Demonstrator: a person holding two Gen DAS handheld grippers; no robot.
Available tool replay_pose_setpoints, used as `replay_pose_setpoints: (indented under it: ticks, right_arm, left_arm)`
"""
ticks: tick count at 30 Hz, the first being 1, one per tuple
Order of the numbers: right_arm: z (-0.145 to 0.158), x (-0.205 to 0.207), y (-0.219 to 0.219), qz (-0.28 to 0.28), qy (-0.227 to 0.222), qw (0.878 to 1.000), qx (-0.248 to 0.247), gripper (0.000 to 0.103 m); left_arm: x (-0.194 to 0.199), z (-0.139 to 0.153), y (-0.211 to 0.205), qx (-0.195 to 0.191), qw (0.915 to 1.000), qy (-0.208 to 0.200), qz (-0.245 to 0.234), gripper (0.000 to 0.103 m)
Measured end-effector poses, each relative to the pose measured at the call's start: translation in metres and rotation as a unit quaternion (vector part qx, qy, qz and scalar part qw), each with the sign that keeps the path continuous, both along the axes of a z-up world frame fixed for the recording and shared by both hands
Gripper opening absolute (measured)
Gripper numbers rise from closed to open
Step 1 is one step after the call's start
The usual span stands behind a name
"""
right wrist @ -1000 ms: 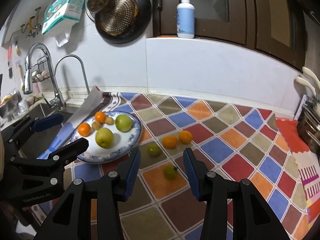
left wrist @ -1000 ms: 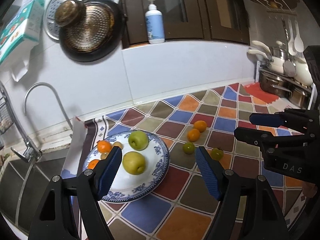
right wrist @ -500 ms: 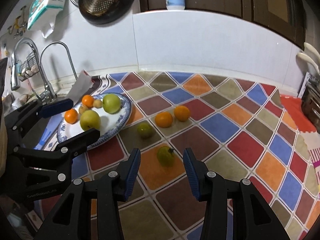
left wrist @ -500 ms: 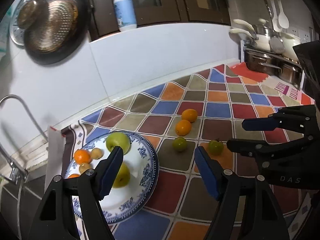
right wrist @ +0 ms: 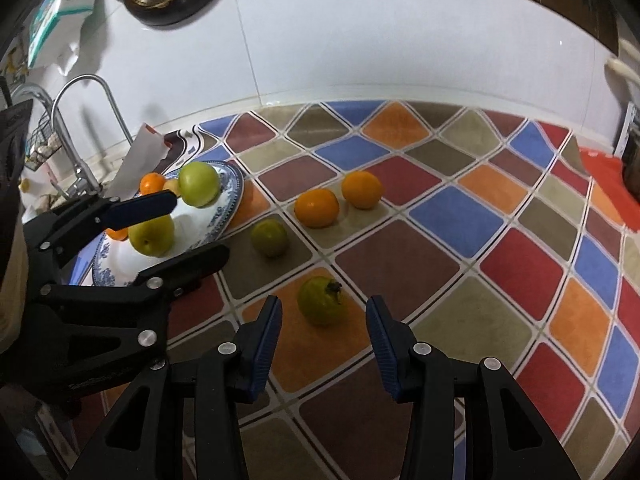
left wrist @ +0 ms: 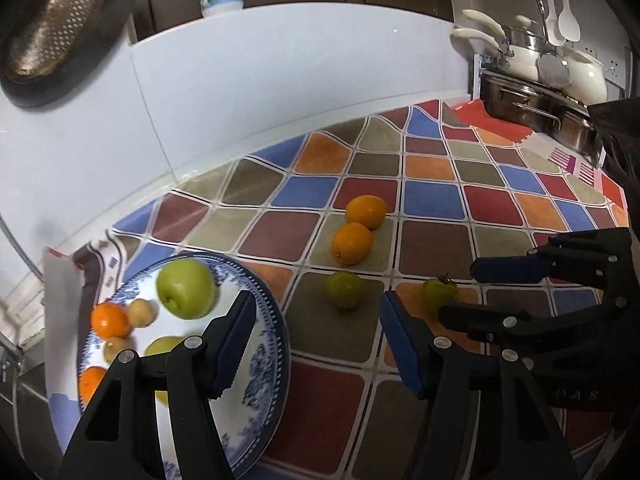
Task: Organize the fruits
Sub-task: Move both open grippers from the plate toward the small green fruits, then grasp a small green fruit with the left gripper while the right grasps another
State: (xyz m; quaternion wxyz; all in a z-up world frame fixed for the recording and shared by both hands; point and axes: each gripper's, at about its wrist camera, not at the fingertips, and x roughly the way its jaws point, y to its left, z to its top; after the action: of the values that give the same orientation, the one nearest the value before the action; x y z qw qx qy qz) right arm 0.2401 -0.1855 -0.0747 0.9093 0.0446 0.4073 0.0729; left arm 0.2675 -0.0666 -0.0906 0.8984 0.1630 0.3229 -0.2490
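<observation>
A blue-patterned plate (left wrist: pixel 272 344) (right wrist: pixel 234 196) holds two green apples (left wrist: pixel 186 288) (right wrist: pixel 199 183), small oranges and brownish fruits. On the chequered mat lie two oranges (left wrist: pixel 352 243) (right wrist: pixel 317 207), a small green fruit (left wrist: pixel 345 289) (right wrist: pixel 270 237) and a green stemmed fruit (left wrist: pixel 439 293) (right wrist: pixel 322 300). My left gripper (left wrist: pixel 316 338) hovers near the small green fruit; its jaws are closing with nothing between them. My right gripper (right wrist: pixel 323 336) stands open just short of the stemmed fruit, which sits ahead of its fingertips, untouched.
A tap (right wrist: pixel 86 120) and sink lie left of the plate. Pots and utensils (left wrist: pixel 536 80) stand at the far right. A pan (left wrist: pixel 52 40) hangs on the white wall. A folded paper (right wrist: pixel 138 156) leans behind the plate.
Both grippers have come down and forward toward the loose fruits. The left jaws have narrowed. The stemmed fruit now sits close in front of the right fingertips.
</observation>
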Motion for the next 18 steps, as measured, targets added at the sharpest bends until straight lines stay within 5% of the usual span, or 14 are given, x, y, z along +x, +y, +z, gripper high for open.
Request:
replay_pose_setpoints:
  ticks: [14, 18]
  right_arm:
    - [-0.018, 0.016, -0.009, 0.009, 0.016, 0.999, 0.037, 0.030]
    - [-0.018, 0.017, -0.015, -0.002, 0.013, 0.999, 0.042, 0.030]
  left_arm:
    - [0.030, -0.025, -0.019, 0.005, 0.9979, 0.064, -0.012, 0.053]
    - [0.034, -0.030, -0.026, 0.008, 0.9973, 0.071, -0.013, 0.041]
